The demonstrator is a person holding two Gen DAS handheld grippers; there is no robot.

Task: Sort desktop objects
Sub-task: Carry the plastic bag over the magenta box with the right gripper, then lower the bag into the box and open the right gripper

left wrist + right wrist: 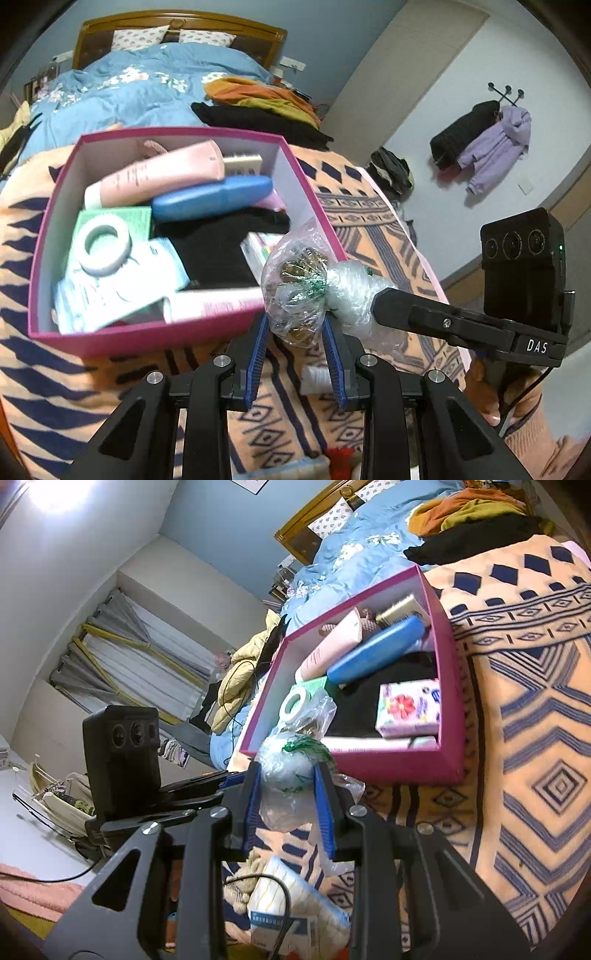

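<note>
In the left wrist view, the magenta box (pixel 177 332) fills the centre left, packed with a pink tube (pixel 155 173), blue case (pixel 212 197) and tape roll (pixel 105 245). Lower centre, the left gripper (pixel 295 343) pinches a clear plastic bag (pixel 295 284) over the box's near right corner, while the right gripper (pixel 384 299) clamps the bag's twisted end from the right

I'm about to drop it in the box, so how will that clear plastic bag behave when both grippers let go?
The bag looks thin and crinkled, so probably floppy and light. Its small contents may shift and sag. Held by the left gripper and right gripper, it will likely slump into the pink box, not roll.
</note>
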